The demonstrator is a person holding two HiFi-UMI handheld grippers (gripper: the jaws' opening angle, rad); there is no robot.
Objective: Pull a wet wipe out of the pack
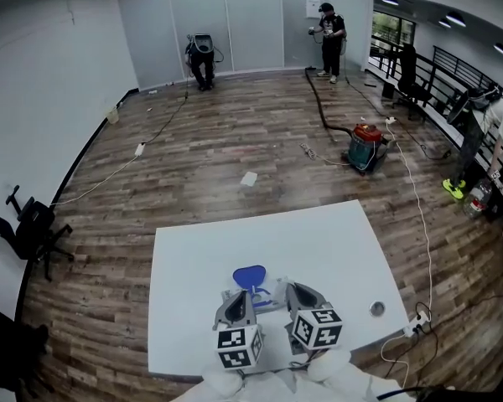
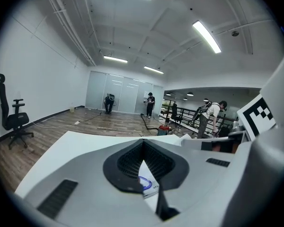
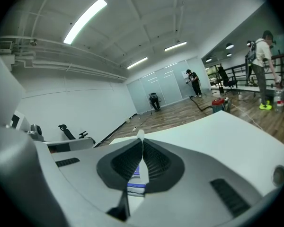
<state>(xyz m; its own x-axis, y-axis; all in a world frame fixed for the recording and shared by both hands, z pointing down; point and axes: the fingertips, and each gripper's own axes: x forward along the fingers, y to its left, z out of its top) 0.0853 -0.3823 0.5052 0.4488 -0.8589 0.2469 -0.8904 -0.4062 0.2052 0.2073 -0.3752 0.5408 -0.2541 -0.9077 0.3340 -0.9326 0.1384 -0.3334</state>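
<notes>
Items as they stand, seen from beside the table:

- Table [image 1: 318, 241]: white, rectangular, on a wood-plank floor.
- Wet wipe pack [image 1: 265, 296]: lies flat on the near part of the table, just in front of both gripper noses. Its blue lid [image 1: 250, 276] is flipped open and points to the far side.
- Left hand-held gripper [image 1: 239, 296]: low over the table at the pack's left edge. In the left gripper view its jaws meet at the tips with nothing showing between them, and the pack's blue ring and print show through the gap below.
- Right hand-held gripper [image 1: 297, 295]: at the pack's right side, jaws closed.
- Wet wipe [image 3: 140, 135]: a small white corner pokes up from between the right gripper's closed jaws, pinched there, above the pack.
- Small round grey object [image 1: 376, 309]: on the table near its right corner, well apart from the pack; too small to name.
- Red vacuum cleaner [image 1: 366, 145]: on the floor beyond the table, dark hose trailing away.
- Black office chair [image 1: 33, 229]: by the left wall.
- White scrap [image 1: 249, 178]: on the floor past the table.
- Person [image 1: 329, 40]: standing at the far wall.
</notes>
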